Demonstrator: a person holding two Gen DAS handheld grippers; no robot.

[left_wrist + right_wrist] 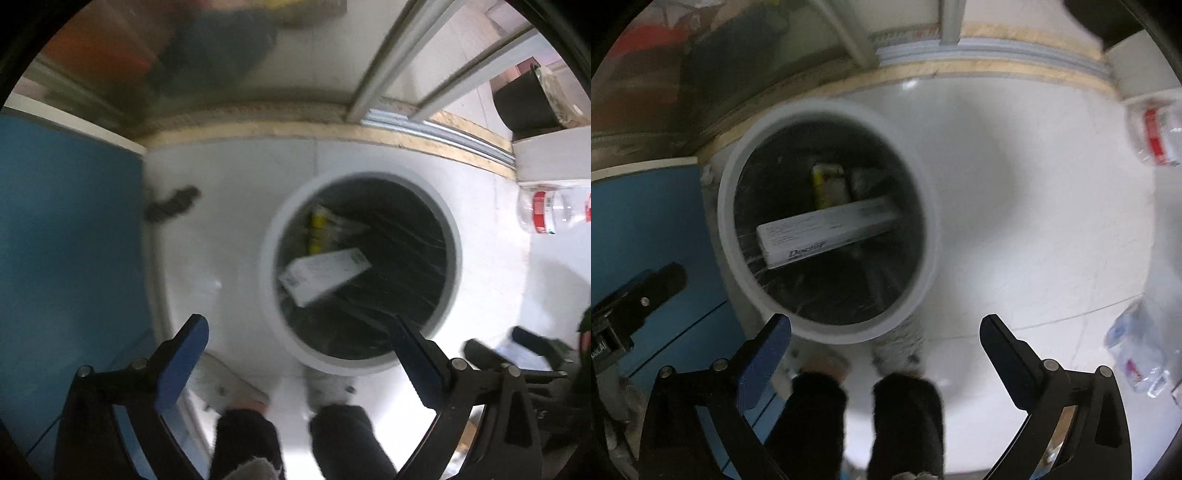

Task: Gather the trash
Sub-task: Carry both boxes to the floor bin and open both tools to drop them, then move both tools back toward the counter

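Gaping claws (301,341) (885,341) above white bin (360,363)

surface: white floor (1015,184) | on it: round white bin (731,206), clear plastic bottles (1156,133), dark sock-like item (171,203)

Probably "Doctor" on white box (827,232)

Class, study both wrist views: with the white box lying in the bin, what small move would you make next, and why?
Probably swing the right gripper toward the plastic bottle on the floor at its right. Both it and the left gripper are open and empty, the white box already lies inside the bin, and bottles remain uncollected.
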